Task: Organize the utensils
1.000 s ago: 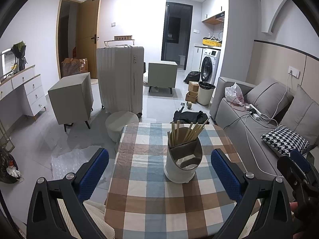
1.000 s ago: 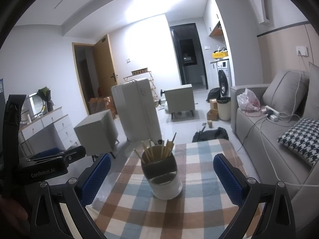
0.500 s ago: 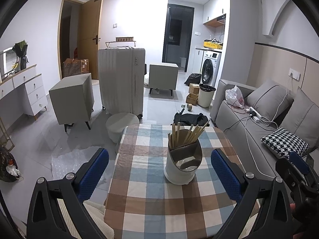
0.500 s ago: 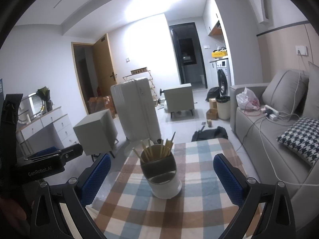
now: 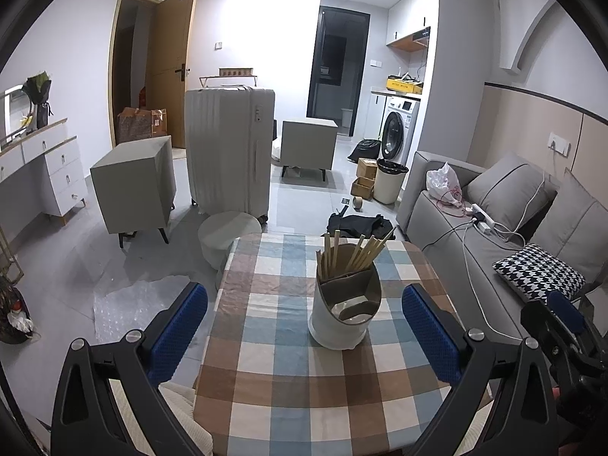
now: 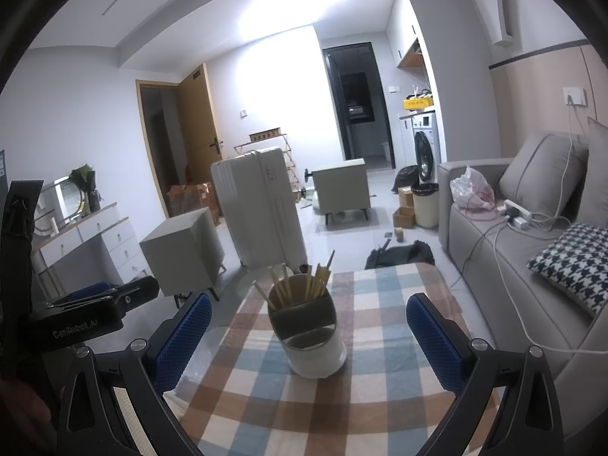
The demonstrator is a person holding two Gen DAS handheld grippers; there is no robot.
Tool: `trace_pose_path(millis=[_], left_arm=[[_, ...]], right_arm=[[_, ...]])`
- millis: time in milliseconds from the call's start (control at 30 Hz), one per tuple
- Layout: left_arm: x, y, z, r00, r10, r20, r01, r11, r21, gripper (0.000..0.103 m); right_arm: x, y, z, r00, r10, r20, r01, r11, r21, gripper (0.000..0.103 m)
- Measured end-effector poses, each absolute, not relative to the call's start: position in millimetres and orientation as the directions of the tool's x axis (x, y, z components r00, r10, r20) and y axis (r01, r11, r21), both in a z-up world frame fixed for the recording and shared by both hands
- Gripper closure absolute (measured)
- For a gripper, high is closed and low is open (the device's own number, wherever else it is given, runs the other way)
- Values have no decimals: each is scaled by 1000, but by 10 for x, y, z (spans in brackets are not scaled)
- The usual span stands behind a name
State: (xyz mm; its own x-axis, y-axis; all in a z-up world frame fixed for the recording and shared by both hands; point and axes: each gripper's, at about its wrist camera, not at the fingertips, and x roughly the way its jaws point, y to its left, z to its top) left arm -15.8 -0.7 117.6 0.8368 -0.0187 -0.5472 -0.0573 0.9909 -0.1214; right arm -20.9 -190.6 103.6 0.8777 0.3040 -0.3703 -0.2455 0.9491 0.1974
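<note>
Utensil holder sits mid-frame on worktop, chopsticks in its rear compartment, front one w/o sticks. Sofa at frame right beside worktop; suitcase upper centre, behind worktop. Cabinet left of suitcase. Stool btwn suitcase & worktop.

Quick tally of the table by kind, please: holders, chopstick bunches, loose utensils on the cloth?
Utensil holder: 1
Chopstick bunch, standing in its back compartment: 1 (sticks too crowded to count singly)
Loose utensils on the cloth: 0
Total: 2
</note>
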Motion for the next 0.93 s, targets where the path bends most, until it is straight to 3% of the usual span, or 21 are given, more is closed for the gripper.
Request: trace_pose_path(millis=[933], left_arm=[[-151, 21, 1113, 835, 7, -550, -85, 990, -116, 3]], right_arm=[[-166, -1909, 952, 867, 308, -391, -238, 947, 217, 0]])
